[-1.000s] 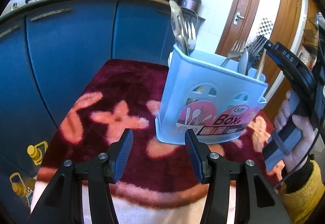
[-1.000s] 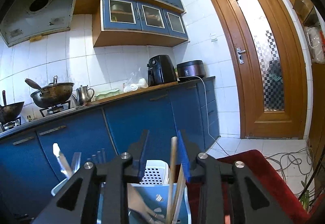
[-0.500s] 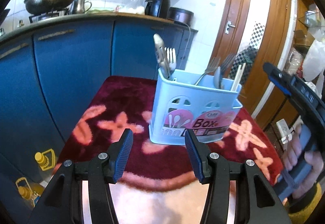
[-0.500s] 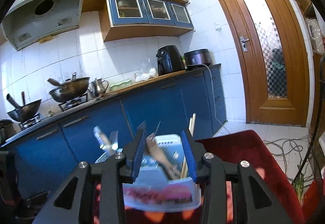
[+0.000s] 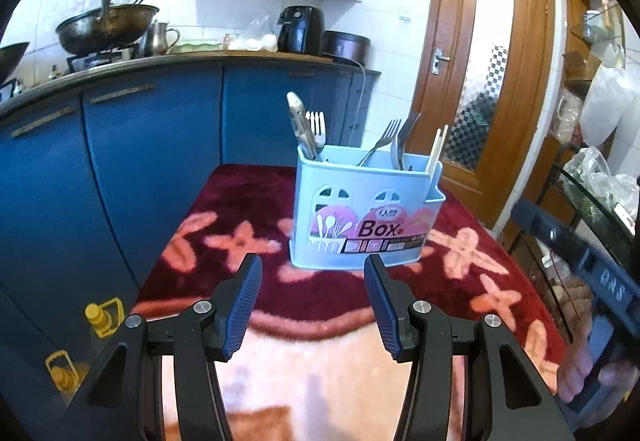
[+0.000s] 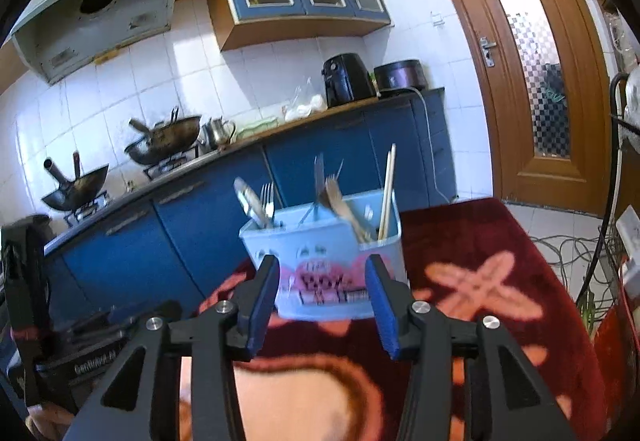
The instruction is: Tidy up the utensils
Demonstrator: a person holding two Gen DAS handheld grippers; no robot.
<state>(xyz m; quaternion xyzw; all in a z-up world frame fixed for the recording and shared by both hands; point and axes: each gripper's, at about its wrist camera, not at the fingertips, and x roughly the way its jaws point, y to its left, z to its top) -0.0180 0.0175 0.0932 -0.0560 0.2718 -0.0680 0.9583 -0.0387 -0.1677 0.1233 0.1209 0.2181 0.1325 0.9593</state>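
Observation:
A light blue utensil box (image 5: 366, 211) marked "Box" stands upright on the dark red flowered cloth (image 5: 240, 201) of the table. A spoon and a fork (image 5: 316, 127) rise from its left part, more forks (image 5: 394, 133) from the middle, and a pair of chopsticks (image 5: 437, 149) from its right end. My left gripper (image 5: 312, 305) hangs open in front of the box with nothing between its fingers. In the right wrist view the same box (image 6: 324, 261) sits just beyond my right gripper (image 6: 322, 305), whose jaws are opening and hold nothing. The chopsticks (image 6: 386, 193) stand in the box.
Blue kitchen cabinets (image 5: 120, 145) run behind the table, with woks (image 5: 106, 27), a kettle and an air fryer (image 5: 300, 29) on the counter. A wooden door (image 5: 488, 81) is at the right. Yellow-capped bottles (image 5: 100, 321) stand on the floor at left. Cables (image 6: 568, 249) lie on the floor.
Both grippers have drawn back from the box, which looks smaller now. The right gripper let go of the chopsticks, which stay in the box, and its jaws have widened. The left jaws are unchanged.

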